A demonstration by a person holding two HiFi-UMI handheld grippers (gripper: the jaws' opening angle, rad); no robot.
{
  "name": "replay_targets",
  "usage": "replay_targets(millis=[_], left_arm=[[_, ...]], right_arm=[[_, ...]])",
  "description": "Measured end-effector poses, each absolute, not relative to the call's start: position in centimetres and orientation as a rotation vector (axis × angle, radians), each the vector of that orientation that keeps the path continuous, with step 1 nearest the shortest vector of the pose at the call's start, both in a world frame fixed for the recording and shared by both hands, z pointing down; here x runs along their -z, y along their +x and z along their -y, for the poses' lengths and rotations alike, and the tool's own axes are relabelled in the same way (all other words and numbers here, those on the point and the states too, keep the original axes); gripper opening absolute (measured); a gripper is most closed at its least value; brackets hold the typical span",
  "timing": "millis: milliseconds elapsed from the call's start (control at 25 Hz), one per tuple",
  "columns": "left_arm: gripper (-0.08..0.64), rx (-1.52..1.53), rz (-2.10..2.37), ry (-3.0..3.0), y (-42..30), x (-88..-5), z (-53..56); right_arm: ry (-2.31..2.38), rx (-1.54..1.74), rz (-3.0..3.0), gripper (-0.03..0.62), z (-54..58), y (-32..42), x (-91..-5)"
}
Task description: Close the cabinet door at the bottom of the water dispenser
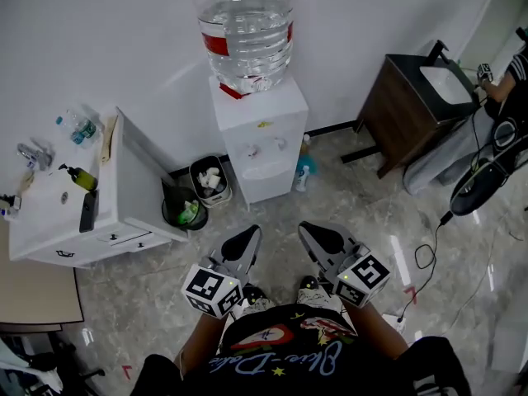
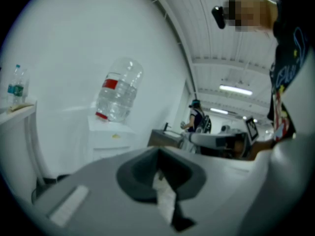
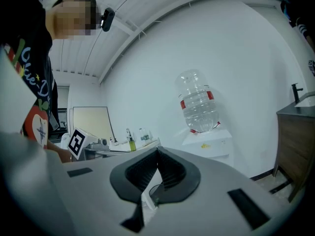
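Head view, cabinet door (image 1: 266,184): looks shut, top middle.
Left gripper (image 1: 250,235), right gripper (image 1: 308,231): both closed, empty, well apart from it.

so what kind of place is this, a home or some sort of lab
Likely a lab or open workspace staged with home fixtures: a water dispenser, a white sink cabinet and a dark vanity, with cables trailing across the floor.
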State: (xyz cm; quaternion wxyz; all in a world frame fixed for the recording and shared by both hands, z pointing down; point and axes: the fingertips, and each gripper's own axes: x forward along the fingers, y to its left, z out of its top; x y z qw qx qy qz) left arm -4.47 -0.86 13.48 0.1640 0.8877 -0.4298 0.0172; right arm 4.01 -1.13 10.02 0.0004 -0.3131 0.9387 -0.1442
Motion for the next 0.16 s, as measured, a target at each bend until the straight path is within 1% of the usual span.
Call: replay_targets(millis=[160], left_arm=[[0.002, -0.081, 1.209, 2.545, -5.5, -13.6, -0.6]], right_arm=[[-0.955, 0.495, -2.883, 0.015, 0.2, 2.4, -9.4]])
